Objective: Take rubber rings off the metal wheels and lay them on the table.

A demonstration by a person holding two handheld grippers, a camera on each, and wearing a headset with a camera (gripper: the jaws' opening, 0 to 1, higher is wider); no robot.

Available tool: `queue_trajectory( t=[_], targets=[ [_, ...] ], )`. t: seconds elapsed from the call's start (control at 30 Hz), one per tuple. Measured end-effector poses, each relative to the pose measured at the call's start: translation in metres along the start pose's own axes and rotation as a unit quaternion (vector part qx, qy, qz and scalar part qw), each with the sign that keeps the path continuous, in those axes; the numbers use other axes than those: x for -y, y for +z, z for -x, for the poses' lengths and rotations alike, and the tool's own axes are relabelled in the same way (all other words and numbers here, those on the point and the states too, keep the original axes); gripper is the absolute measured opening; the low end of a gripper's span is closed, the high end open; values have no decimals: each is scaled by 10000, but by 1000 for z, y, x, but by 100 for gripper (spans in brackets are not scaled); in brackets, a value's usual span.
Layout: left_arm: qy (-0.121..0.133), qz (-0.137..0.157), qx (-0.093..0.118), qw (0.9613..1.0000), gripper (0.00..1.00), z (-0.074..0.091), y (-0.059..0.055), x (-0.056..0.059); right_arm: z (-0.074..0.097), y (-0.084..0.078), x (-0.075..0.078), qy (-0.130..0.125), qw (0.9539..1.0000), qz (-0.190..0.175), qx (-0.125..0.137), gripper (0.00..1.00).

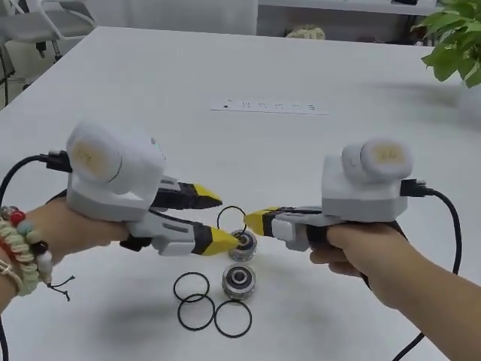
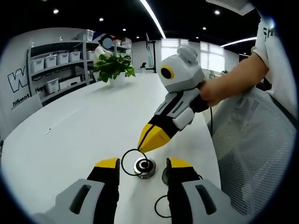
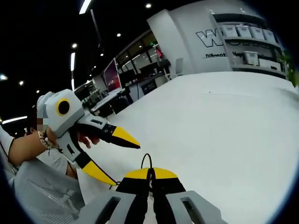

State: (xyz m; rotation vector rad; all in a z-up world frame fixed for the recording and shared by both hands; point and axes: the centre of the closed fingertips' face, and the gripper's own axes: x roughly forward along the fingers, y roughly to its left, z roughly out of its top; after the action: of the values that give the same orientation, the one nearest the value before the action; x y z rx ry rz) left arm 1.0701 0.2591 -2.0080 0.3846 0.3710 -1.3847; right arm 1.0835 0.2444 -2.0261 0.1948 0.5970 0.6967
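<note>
Head view, centre: the right gripper [image 1: 254, 219], fingers pressed together, pinches a rubber ring [image 1: 231, 218] seemingly half off the metal wheel [image 1: 242, 245] (three loose rings [image 1: 197, 312] lie lower on the surface [image 1: 301, 68]). Left gripper view: the left gripper [image 2: 144, 164], fingers spread, straddles the wheel; it should clamp it before pulling. Right gripper view, bottom centre: ring pinched.

We see the left gripper [image 1: 228, 219] and right gripper [image 1: 255, 219] cased in smooth, matt white plastic, with glossy yellow tips on black jaws. The far metal wheel [image 1: 242, 244] and near metal wheel [image 1: 238, 280] gleam like polished steel. The rubber ring [image 1: 231, 207] pinched in the right jaws is dull black, like the loose rings [image 1: 196, 312] on the smooth, matt white worktop [image 1: 301, 68]. The wrist beads [image 1: 19, 252] look glossy.
</note>
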Motion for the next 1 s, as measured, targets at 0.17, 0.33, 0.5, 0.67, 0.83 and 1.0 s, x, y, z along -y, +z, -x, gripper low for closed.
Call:
queue_trajectory(
  t=[0.17, 0.33, 0.5, 0.67, 0.83, 1.0],
  targets=[
    [230, 29, 248, 9994, 39, 17, 19, -13, 0, 3, -3, 37, 10000, 15, 48, 0],
    [301, 28, 381, 9988, 45, 33, 36, -19, 0, 2, -4, 54, 10000, 59, 38, 0],
    [385, -119, 400, 9984, 49, 51, 45, -18, -1, 1, -5, 85, 9999, 84, 8, 0],
    [522, -200, 405, 9976, 52, 72, 45, -12, -2, 2, -8, 136, 9999, 99, 9, 0],
    [688, -221, 434, 9964, 59, 92, 40, -5, -3, 2, -11, 164, 9997, 156, -4, 0],
    [862, -146, 463, 9951, 65, 107, 32, 2, -4, 2, -13, 210, 9996, 201, -37, 0]
  ],
)
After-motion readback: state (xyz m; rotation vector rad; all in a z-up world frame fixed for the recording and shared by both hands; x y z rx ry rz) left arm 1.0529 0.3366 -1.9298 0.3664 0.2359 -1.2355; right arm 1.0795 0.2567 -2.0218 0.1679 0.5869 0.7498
